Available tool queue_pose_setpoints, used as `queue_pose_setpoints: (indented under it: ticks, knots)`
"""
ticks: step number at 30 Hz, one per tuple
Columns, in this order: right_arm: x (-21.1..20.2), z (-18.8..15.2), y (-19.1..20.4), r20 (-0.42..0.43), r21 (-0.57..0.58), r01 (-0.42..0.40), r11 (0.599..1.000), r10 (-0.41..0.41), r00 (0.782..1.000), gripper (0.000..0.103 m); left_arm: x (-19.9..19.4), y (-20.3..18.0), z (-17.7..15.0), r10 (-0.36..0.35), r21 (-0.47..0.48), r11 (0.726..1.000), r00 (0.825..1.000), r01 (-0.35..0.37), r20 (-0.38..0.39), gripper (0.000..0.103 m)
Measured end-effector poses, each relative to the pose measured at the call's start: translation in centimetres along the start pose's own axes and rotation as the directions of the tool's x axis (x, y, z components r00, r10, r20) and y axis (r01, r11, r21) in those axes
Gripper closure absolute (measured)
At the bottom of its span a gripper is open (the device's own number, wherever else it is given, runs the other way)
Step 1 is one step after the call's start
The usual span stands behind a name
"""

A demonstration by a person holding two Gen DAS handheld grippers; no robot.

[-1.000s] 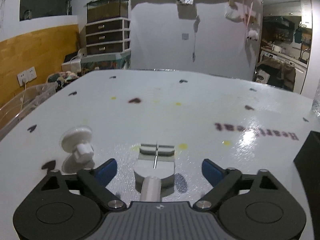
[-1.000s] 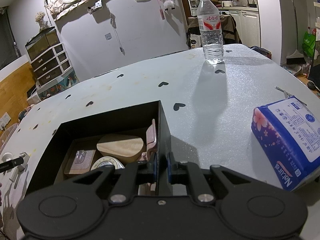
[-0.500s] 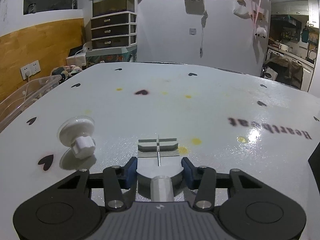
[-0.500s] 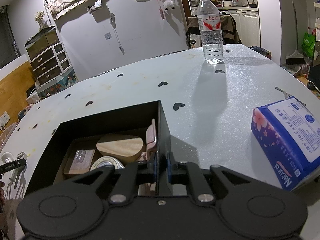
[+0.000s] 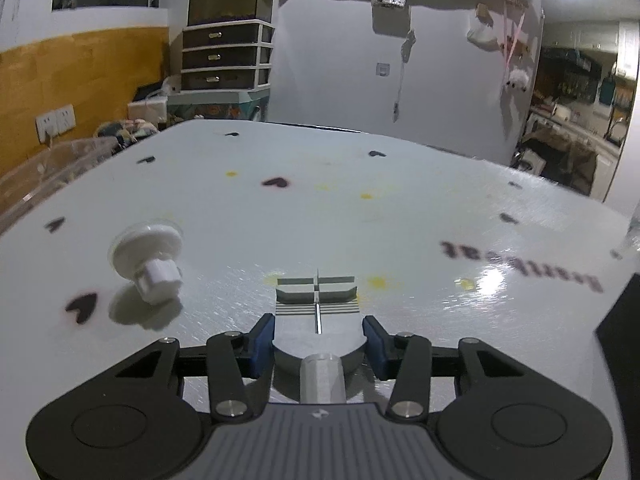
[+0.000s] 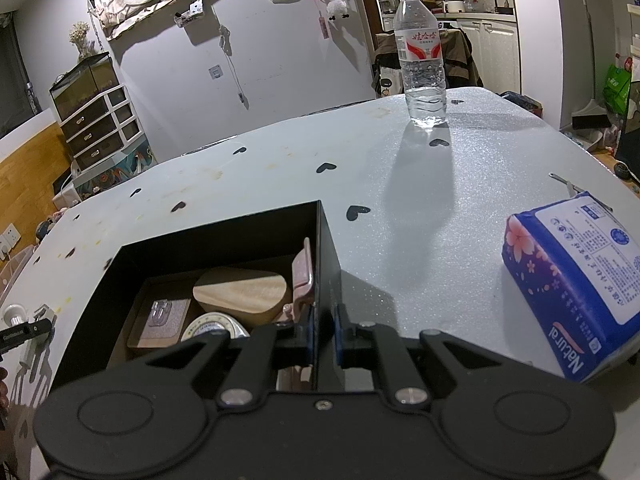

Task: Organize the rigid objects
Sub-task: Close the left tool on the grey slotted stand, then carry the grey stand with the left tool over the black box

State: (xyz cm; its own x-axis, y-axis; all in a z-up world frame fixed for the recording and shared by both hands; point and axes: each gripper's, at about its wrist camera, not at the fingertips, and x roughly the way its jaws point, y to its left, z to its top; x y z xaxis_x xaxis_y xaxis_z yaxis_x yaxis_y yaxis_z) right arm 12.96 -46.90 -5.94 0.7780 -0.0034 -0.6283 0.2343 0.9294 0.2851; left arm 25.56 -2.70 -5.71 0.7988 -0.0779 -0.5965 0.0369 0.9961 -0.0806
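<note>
My left gripper (image 5: 318, 344) is shut on a grey plastic mount (image 5: 316, 316) with a slotted head and a round stem; both blue pads press on its sides, low over the white table (image 5: 360, 220). A white suction-cup knob (image 5: 148, 256) lies tilted on the table, left of the gripper. My right gripper (image 6: 323, 332) is shut on the right wall of an open black box (image 6: 328, 248). Inside the box lie a wooden piece (image 6: 240, 294), a pink clip (image 6: 302, 280), a round tin (image 6: 212, 326) and a hook on a card (image 6: 160, 322).
A water bottle (image 6: 420, 60) stands at the far side of the table, and a blue tissue pack (image 6: 576, 272) lies at the right. The black box's corner (image 5: 624, 340) shows at the right edge of the left wrist view. A clear bin (image 5: 44, 176) sits beyond the table's left edge.
The left gripper's jaws have closed from wide open onto the grey mount and now stay on it. The right gripper has kept its grip on the box wall without moving.
</note>
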Motion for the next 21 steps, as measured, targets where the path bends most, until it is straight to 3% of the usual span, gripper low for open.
queue_pose_setpoints:
  ticks: [8,13,17,21]
  knots:
    - [0.0,0.0,0.1,0.001,-0.001,0.001,1.0,-0.001,1.0,0.093,-1.7,-1.8,0.3,-0.064,0.01,0.998,0.997,0.064,0.033,0.055]
    - [0.0,0.0,0.1,0.001,-0.001,0.001,1.0,-0.001,1.0,0.093,-4.3,-4.1,1.7,-0.156,0.049,0.987,0.982,0.152,0.109,0.055]
    - [0.0,0.0,0.1,0.001,-0.001,0.001,1.0,-0.001,1.0,0.093,-6.3,-7.1,2.7,-0.277,0.105,0.959,0.949,0.263,0.153,0.055]
    - [0.0,0.0,0.0,0.001,-0.001,0.001,1.0,-0.001,1.0,0.093,-7.7,-11.2,2.5,-0.431,0.202,0.893,0.893,0.402,0.129,0.055]
